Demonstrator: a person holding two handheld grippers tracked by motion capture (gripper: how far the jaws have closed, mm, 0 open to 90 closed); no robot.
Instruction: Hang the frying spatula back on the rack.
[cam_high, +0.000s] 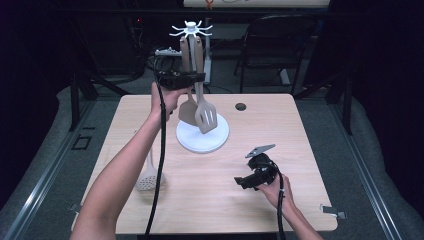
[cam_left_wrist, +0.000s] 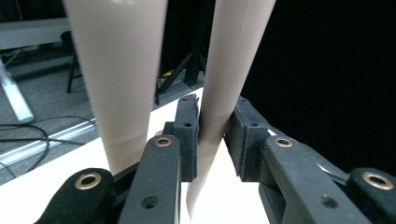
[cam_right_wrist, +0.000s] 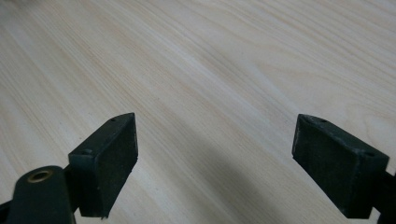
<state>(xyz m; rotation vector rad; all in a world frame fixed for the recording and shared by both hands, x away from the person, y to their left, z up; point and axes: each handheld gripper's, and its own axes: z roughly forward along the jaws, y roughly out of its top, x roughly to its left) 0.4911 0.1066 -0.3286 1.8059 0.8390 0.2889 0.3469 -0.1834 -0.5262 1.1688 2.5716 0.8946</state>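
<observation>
Two beige utensils hang from one white rack (cam_high: 191, 31): a solid spatula (cam_high: 188, 111) and a slotted turner (cam_high: 206, 116), their blades just above the rack's round white base (cam_high: 202, 138). One left tool (cam_high: 186, 78) is raised at the handles; in the left gripper view its jaws sit narrow around one tapering handle (cam_left_wrist: 224, 93), the near pad (cam_left_wrist: 187, 135) touching it, while the second handle (cam_left_wrist: 122, 79) hangs just beside and outside the jaws. One white skimmer (cam_high: 147, 179) lies on the counter (cam_high: 210, 200) below that tool, well apart. One right tool (cam_high: 245, 183) hovers low over bare wood with jaws wide.
</observation>
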